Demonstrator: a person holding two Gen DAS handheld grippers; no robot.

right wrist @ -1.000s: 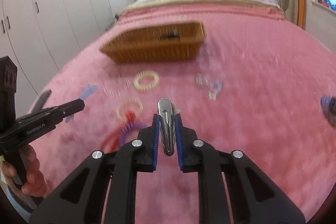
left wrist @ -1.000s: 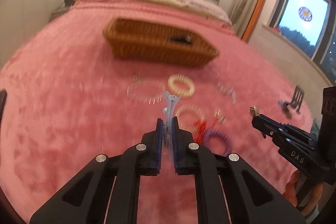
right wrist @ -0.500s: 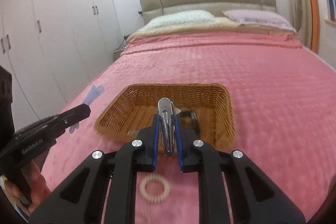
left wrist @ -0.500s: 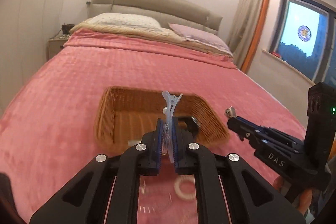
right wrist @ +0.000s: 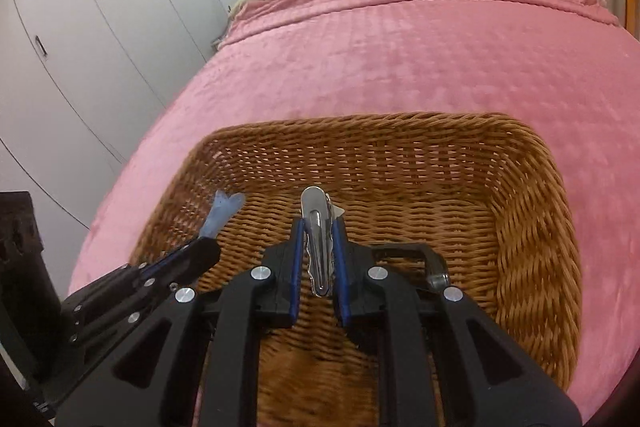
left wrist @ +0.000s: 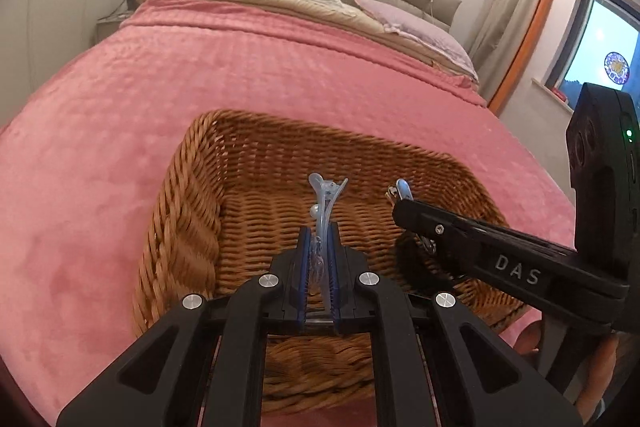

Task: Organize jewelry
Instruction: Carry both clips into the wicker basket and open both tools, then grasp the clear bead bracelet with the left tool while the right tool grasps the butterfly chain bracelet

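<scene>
Claws both over the basket (left wrist: 192,203) on the pink bed (left wrist: 120,115): left claw (left wrist: 319,247) pinches a clear blue clip (left wrist: 323,203), and to its right, right claw (right wrist: 319,247) clamps a silver clip (right wrist: 316,223).

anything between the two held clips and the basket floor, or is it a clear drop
Nothing visible blocks either drop. The left gripper holds the blue clip and the right gripper the silver clip, both over the open basket with bare weave below. A black item lies beside the right gripper, off to the side.
</scene>
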